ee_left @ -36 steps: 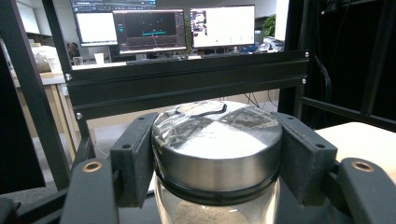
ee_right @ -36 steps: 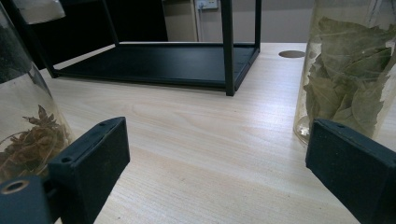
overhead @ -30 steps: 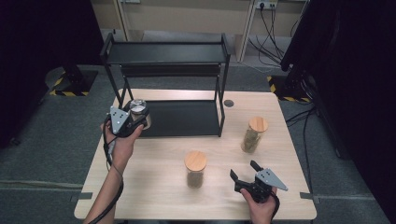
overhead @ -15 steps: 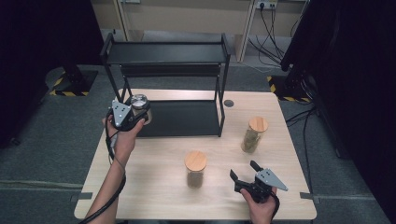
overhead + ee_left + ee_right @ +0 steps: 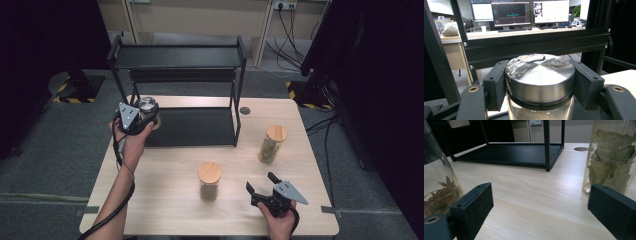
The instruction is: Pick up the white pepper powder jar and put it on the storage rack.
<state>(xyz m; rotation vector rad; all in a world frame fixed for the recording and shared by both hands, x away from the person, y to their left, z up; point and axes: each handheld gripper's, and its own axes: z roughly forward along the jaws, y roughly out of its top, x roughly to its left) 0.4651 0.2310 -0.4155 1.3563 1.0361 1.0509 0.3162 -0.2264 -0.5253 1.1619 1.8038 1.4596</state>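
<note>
Left claw (image 5: 540, 85) clamps a round glass jar (image 5: 540, 110) — brushed-metal lid (image 5: 540, 75).

No text, label, brand or number could be read anywhere. The monitors (image 5: 511, 12) behind the rack carried windows and graphs, but their writing was too small and blurred to make out. The metal lid of the jar (image 5: 540, 75) bore reflections and no lettering. The one sign-like marking was the yellow-and-black hazard striping on the floor bases: one to the left of the table (image 5: 75, 92), one to its right (image 5: 300, 92). It carried no words.
</note>
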